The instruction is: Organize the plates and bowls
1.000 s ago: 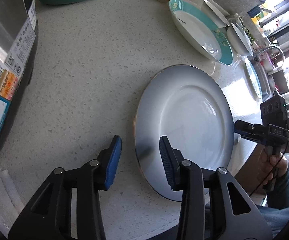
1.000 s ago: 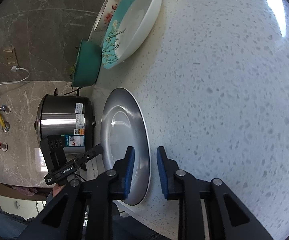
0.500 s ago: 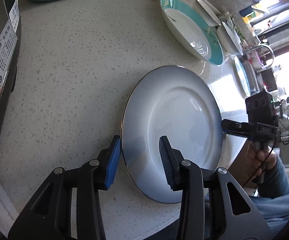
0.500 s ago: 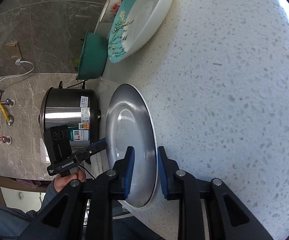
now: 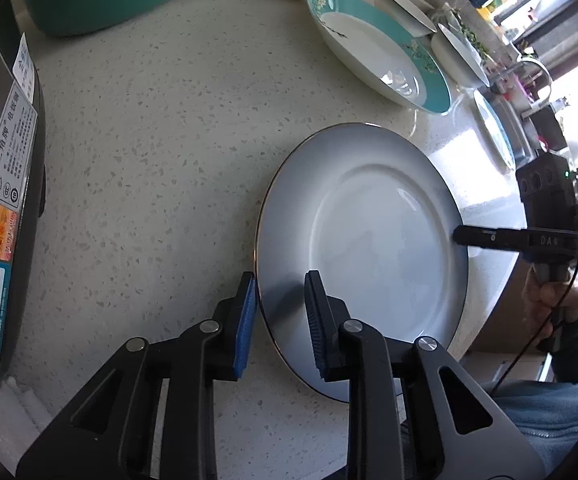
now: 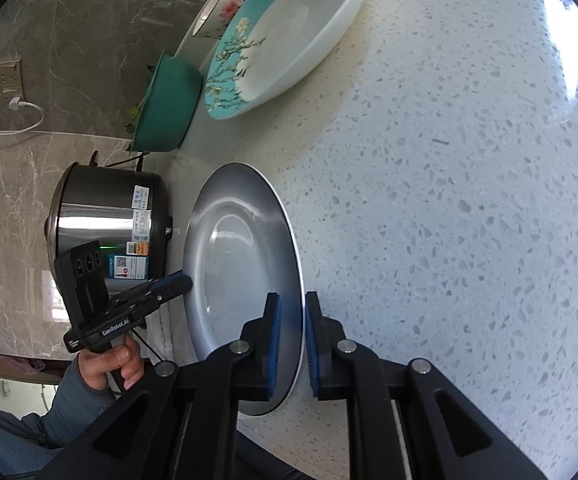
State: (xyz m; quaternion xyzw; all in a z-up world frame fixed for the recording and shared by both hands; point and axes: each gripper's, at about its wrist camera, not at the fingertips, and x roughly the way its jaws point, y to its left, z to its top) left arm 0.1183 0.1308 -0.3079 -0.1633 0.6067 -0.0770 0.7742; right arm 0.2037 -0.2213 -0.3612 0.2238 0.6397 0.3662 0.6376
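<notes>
1. Two grippers straddle one round grey-blue gold-rimmed ceramic plate [image 5: 373,248] lying on the speckled white stone counter [image 5: 149,128]
2. Left gripper [image 5: 279,312] has fingers apart across its 8 o'clock rim
3. Right gripper [image 6: 291,332], fingers narrowly apart, brackets the 3 o'clock rim
4. Teal-rimmed floral dish [image 5: 377,44] sits at 12 o'clock

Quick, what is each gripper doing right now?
Left gripper: open, fingers straddling the gray plate rim.
Right gripper: open, straddling the opposite rim; no grip visible.
</notes>
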